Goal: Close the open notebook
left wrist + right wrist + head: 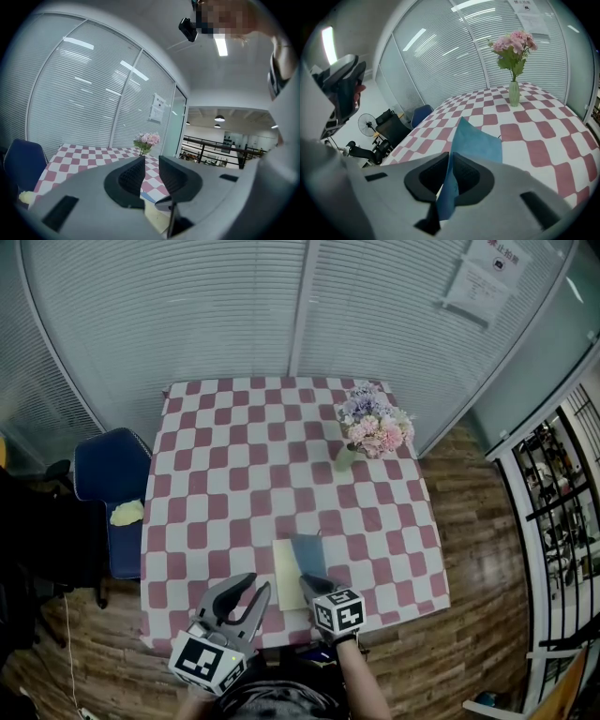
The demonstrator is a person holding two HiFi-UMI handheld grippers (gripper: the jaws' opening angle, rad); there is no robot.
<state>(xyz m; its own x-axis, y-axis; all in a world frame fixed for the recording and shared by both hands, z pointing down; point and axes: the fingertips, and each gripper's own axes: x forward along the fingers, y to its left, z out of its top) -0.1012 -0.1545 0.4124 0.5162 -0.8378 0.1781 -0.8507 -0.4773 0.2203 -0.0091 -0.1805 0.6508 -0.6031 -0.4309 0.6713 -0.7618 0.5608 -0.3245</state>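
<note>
So the notebook [286,563] sits at the near edge of the checkered table [234,474], low in the middle of the head view. Its cream page [284,592] lies flat and its blue cover [478,143] stands up off it. From the head view you can't really see the grip because the marker cube sits right over it, but the right gripper view settles it. The right gripper [450,176] has its jaws pinched on the lower edge of that cover, and the sheet runs up between the pads and hides a chunk of the table behind. The left gripper [151,171] is another story: its own view shows the jaws apart with nothing between them, just checkered cloth through the gap. It hovers at the lower left of the head view, just beside the notebook, not touching it as far as I can see. Other stuff: pink and purple flowers [375,423] in a pale vase [345,458] on the far right part of the table, well apart from the notebook. A blue chair [111,470] stands left of the table with something yellow [127,513] on the seat. Only the right gripper view picks up the fan [367,124] and the black office chair [389,126] at mid left. Only the left gripper view shows the black railing [211,147] off to the right.
</note>
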